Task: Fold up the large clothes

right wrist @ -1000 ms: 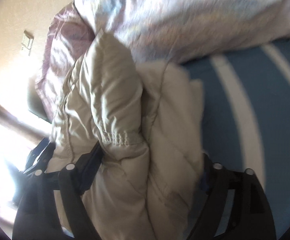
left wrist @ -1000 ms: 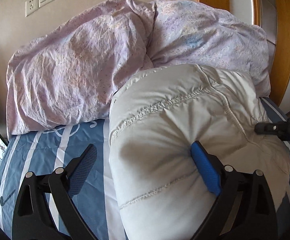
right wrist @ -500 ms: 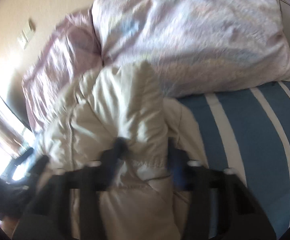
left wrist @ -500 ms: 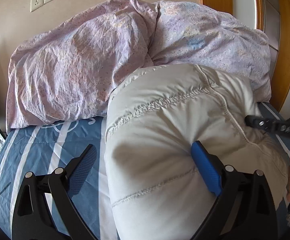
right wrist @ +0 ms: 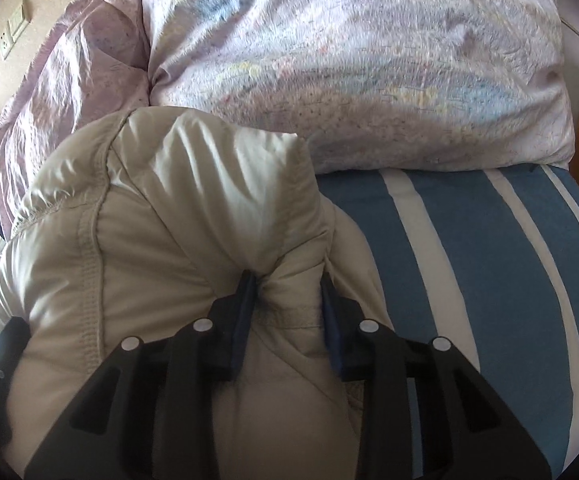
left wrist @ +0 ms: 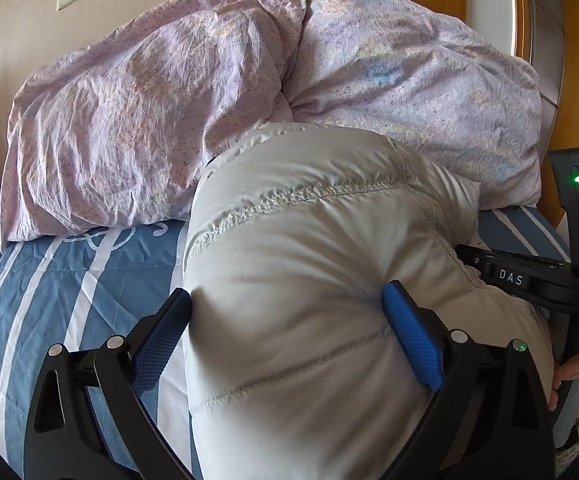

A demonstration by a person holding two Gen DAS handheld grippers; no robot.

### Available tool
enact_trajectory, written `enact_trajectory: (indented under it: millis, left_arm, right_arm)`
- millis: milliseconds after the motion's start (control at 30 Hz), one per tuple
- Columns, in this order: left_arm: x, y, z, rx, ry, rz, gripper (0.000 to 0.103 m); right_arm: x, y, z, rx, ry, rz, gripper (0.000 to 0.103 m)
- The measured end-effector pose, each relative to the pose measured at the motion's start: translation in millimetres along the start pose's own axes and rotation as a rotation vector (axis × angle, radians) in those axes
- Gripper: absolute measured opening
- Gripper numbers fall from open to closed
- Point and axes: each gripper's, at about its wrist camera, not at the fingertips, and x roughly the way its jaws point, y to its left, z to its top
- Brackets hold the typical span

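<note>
A puffy beige quilted jacket (left wrist: 309,264) lies bunched on the blue-and-white striped bed sheet (left wrist: 69,280). My left gripper (left wrist: 289,320) has closed its blue-padded jaws against both sides of a thick fold of the jacket. My right gripper (right wrist: 289,300) is shut on a bunch of the same jacket (right wrist: 169,220) at its right side. The right gripper's black body also shows at the right edge of the left wrist view (left wrist: 529,276), pushed into the jacket.
A crumpled lilac floral duvet (left wrist: 209,100) is heaped against the wall behind the jacket; it also shows in the right wrist view (right wrist: 369,60). A wooden headboard (left wrist: 569,80) stands at the right. Striped sheet (right wrist: 469,260) lies bare right of the jacket.
The left gripper's jaws have narrowed onto the jacket fold. The right gripper has closed from wide open onto a bunch of the jacket and swung round.
</note>
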Motion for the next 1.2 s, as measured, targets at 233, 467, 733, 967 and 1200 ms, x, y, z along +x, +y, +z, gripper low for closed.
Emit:
enact_trajectory:
  millis: [233, 467, 733, 967, 1200]
  left_arm:
    - [3.5, 0.5, -2.3, 0.016, 0.017, 0.021, 0.100]
    - [7.0, -3.7, -1.9, 0.032, 0.016, 0.049, 0.101]
    - [12.1, -10.4, -2.4, 0.052, -0.001, 0.082, 0.101]
    - [17.1, -15.8, -4.3, 0.047, -0.028, 0.114, 0.102]
    - [14.9, -14.5, -5.4, 0.046, -0.035, 0.117, 0.102]
  right_arm:
    - [-47.4, -5.3, -11.0, 0.055, -0.075, 0.055, 0.047]
    - [-73.8, 15.1, -41.9, -0.088, -0.091, 0.081, 0.047]
    - [-41.6, 6.5, -50.5, -0.053, -0.029, 0.110, 0.050]
    - [-27.7, 2.5, -48.5, -0.041, -0.028, 0.130, 0.051]
    - [-62.4, 0.7, -47.4, 0.010, -0.037, 0.145, 0.051]
